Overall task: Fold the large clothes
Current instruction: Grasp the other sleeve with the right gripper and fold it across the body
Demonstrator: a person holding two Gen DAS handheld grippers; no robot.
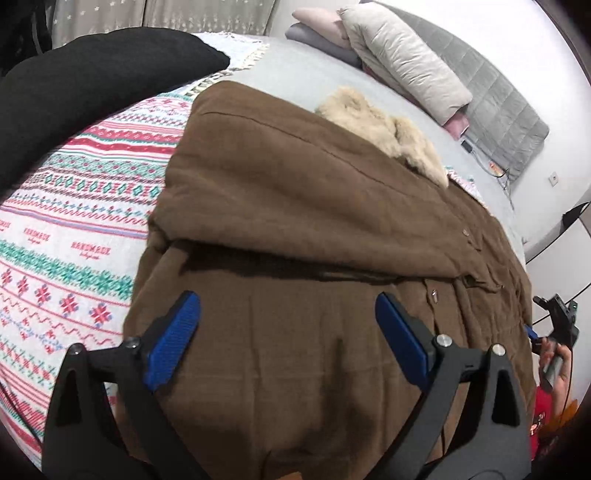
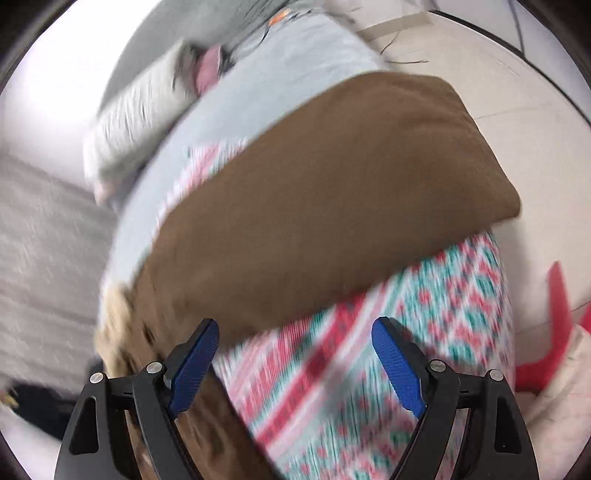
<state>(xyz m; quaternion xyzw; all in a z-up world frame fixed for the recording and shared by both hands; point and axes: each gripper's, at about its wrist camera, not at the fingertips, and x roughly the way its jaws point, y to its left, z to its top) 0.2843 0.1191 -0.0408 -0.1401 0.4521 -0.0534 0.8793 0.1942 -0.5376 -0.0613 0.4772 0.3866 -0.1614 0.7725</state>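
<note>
Brown coat (image 1: 295,206) w/ fur collar (image 1: 384,129) is laid folded on patterned blanket (image 1: 74,206). Left gripper (image 1: 288,325) & right gripper (image 2: 295,347): fingers spread, nothing pinched. Pillows (image 1: 402,59) are stacked behind.

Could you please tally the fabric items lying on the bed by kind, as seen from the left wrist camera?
Brown coat with fur collar: 1
Patterned blanket: 1
Black garment: 1
Beige pillow: 1
Folded pink and grey pieces behind the pillow: at least 2
Total: at least 6
</note>
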